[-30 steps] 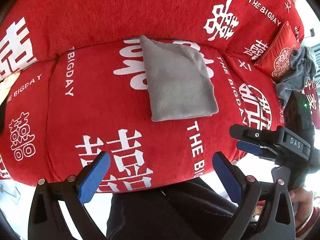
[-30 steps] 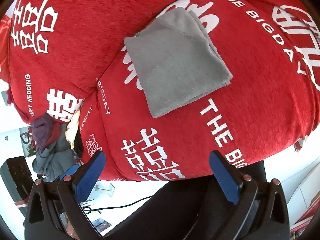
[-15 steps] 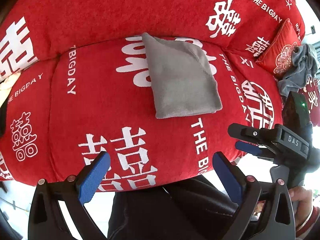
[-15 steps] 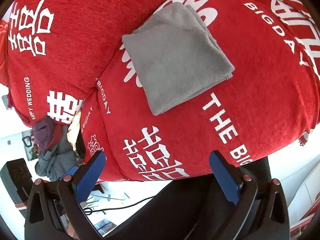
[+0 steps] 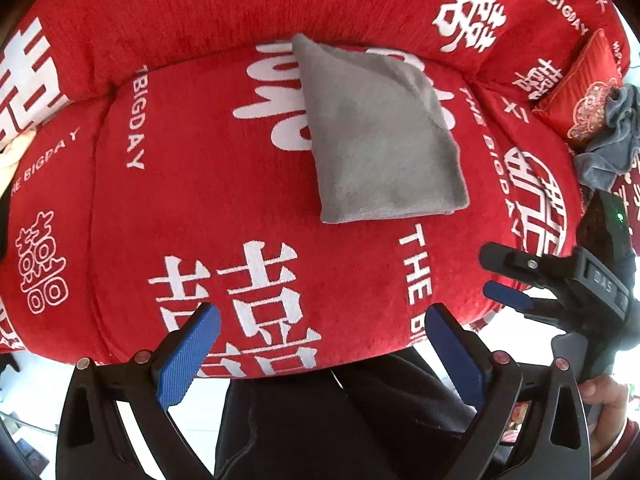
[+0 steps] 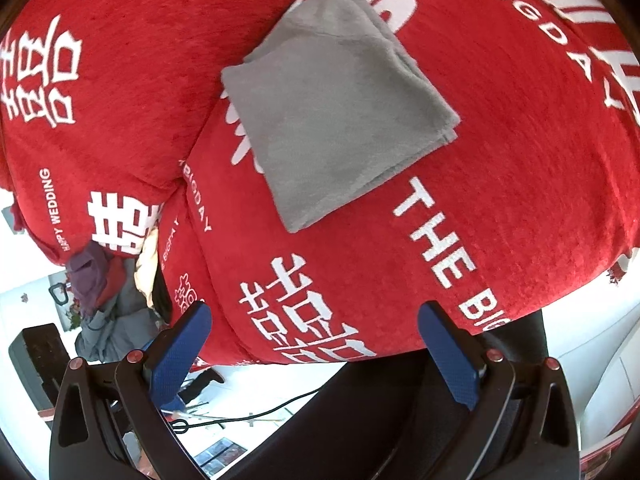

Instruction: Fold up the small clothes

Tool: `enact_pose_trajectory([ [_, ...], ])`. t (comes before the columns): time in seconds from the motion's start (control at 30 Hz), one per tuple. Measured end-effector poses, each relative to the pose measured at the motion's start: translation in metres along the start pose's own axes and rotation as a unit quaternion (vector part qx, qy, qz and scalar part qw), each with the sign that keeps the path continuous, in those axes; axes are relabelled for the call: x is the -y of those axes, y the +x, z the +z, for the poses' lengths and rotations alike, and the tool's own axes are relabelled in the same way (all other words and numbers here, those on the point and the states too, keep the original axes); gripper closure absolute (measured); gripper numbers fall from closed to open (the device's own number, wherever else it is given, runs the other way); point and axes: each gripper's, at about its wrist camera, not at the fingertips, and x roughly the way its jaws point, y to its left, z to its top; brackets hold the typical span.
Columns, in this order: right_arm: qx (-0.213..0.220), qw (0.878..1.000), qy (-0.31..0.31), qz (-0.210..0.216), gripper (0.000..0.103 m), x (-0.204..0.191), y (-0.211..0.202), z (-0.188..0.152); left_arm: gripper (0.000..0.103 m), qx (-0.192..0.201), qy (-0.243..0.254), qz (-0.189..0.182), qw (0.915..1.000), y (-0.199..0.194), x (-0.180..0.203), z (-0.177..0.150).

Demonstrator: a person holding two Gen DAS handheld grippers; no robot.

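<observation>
Sofa cover [image 5: 200,200]: red, printed with white Chinese characters and white lettering "THE BIGDAY". Folded cloth [image 5: 380,136]: plain grey. Cushion [image 5: 584,92]: red with a pale ornamental motif. Crumpled cloth [image 5: 612,140] on the cushion: grey. Left gripper [image 5: 320,356] and right gripper [image 6: 316,356]: black frames with blue finger pads.

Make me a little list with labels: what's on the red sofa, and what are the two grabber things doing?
cloth: folded grey fleece cloth, lying flat on the seat
seat: red sofa cover with white lettering
left gripper: open, empty, apart from the cloth
right gripper: open, empty, apart from the cloth
other: crumpled grey garment by a red embroidered cushion, far right
</observation>
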Motion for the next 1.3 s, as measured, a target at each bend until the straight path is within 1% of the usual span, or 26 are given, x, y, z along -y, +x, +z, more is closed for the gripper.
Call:
enact_pose_trajectory([
  [0.13,0.002,1.000,0.009,0.002,0.000,0.020,0.003,0.012,0.001,-0.005,-0.003,0.008,0.9999,0.026,0.005,0.016],
  [0.3,0.011,1.000,0.008,-0.001,0.000,0.039,0.000,0.036,0.001,0.012,-0.002,0.007,0.9999,0.048,0.013,0.044],
  [0.47,0.024,1.000,-0.012,-0.003,0.000,0.053,0.000,0.074,0.001,0.029,-0.023,-0.011,0.9993,0.072,0.009,0.073],
  [0.67,0.031,0.999,-0.040,0.003,0.000,0.062,0.008,0.128,0.001,0.050,-0.036,-0.007,0.9981,0.104,0.001,0.098],
  [0.83,0.031,0.998,-0.050,0.012,0.000,0.066,0.014,0.159,0.001,0.051,-0.049,-0.012,0.9974,0.120,-0.001,0.108],
  [1.0,0.032,0.997,-0.071,0.012,0.000,0.063,0.017,0.183,0.001,0.049,-0.047,-0.012,0.9976,0.127,0.001,0.114],
  [1.2,0.018,0.996,-0.081,0.020,0.000,0.060,0.035,0.211,0.001,0.045,-0.044,-0.009,0.9980,0.136,0.000,0.121],
  [1.23,0.016,0.996,-0.083,0.022,0.000,0.060,0.038,0.214,0.001,0.046,-0.042,-0.013,0.9980,0.136,-0.001,0.122],
  [1.3,0.012,0.996,-0.087,0.025,0.000,0.059,0.044,0.220,0.001,0.061,-0.040,-0.037,0.9967,0.131,-0.007,0.125],
])
